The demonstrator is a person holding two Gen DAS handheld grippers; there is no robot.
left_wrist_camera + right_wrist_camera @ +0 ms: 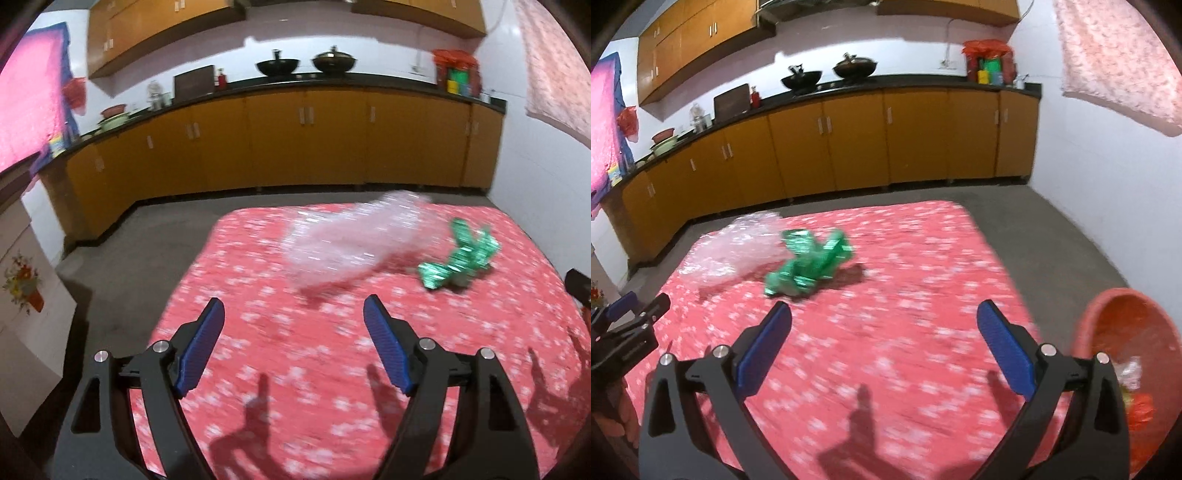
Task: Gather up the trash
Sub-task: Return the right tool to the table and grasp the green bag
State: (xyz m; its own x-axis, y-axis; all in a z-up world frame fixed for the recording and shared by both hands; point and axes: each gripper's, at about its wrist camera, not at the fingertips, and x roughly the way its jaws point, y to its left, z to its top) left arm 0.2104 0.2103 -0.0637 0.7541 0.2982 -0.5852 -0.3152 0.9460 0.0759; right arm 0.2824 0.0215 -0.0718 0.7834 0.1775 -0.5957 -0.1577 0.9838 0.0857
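Note:
On the red flowered cloth of the table point(280, 354) lie a crumpled sheet of clear plastic point(351, 243) and, to its right, a crumpled green foil wrapper point(458, 254). My left gripper point(293, 302) is open and empty, short of the clear plastic. My right gripper point(885, 305) is open and empty too, with the green wrapper point(809, 267) ahead and to its left and the clear plastic point(731, 251) beyond that. The left gripper point(641, 308) shows at the left edge of the right wrist view. Both views are blurred.
A red basin point(1086, 317) with a few crumpled scraps point(1134, 387) inside sits at the table's right edge point(1015, 280). Grey floor surrounds the table. Orange kitchen cabinets point(295, 147) with pans on a dark counter line the far wall.

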